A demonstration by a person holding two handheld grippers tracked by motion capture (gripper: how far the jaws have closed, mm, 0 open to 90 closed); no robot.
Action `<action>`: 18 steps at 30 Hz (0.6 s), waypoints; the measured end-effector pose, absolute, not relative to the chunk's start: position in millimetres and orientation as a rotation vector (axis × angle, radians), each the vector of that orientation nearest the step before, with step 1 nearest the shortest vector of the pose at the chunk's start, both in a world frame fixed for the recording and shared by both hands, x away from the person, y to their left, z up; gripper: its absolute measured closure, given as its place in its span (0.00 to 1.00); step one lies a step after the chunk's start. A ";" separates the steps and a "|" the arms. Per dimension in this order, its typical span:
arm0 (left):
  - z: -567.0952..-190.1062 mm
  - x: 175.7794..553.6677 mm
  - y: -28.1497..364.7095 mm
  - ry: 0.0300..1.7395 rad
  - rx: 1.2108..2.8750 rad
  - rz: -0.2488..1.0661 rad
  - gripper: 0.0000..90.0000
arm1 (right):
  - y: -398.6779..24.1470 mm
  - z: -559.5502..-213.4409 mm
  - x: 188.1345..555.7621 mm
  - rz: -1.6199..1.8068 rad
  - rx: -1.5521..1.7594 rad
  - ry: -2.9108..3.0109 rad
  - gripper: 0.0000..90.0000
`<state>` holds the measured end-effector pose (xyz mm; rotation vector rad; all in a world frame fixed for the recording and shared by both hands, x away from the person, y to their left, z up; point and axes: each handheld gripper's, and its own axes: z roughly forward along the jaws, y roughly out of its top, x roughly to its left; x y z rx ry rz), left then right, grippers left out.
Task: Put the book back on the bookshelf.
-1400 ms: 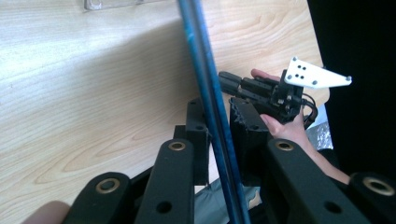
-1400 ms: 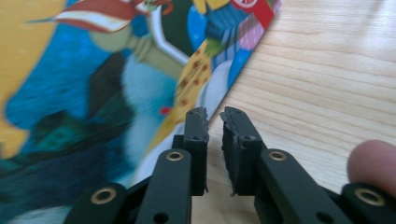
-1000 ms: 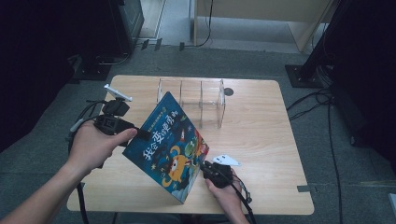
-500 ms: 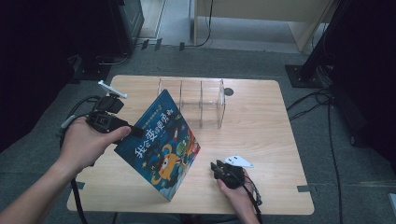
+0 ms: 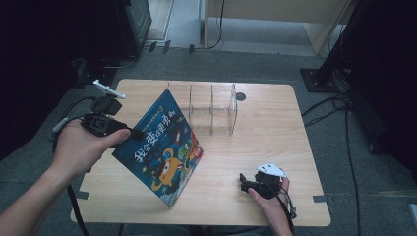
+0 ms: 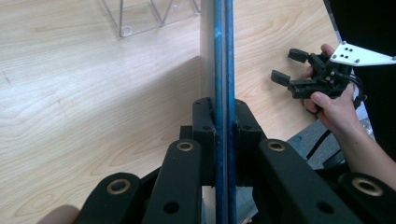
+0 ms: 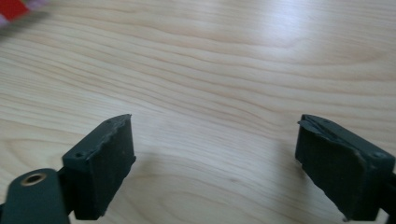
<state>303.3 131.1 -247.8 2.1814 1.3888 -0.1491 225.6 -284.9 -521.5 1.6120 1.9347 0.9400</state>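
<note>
A blue picture book [image 5: 162, 147] with a cartoon cover hangs tilted over the table's left half, its lower corner near the front edge. My left gripper [image 5: 134, 132] is shut on the book's left edge. In the left gripper view the jaws [image 6: 221, 126] clamp the thin blue book [image 6: 220, 56] edge-on. A clear acrylic rack [image 5: 211, 108] with three compartments stands empty at the back centre, and a corner of that rack [image 6: 140, 14] appears at the top of the left gripper view. My right gripper [image 5: 244, 181] rests low at the front right, open and holding nothing [image 7: 215, 163], apart from the book.
The wooden table [image 5: 275, 147] has bare room on its right half. A small dark round hole [image 5: 240, 96] sits beside the rack. Cables and a black stand base [image 5: 324, 78] lie on the floor at the right.
The right gripper drew away to the right from the book's lower corner. The left gripper swung the book a little left and more upright.
</note>
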 end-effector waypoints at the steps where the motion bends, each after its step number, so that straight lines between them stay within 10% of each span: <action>1: -247.0 303.8 132.8 1.391 2.179 -0.147 0.94 | -288.8 -522.2 225.4 0.928 1.620 1.935 0.07; 18: -242.4 312.6 157.2 1.462 2.145 -0.099 0.94 | -337.2 -525.6 213.4 0.860 1.636 1.935 0.00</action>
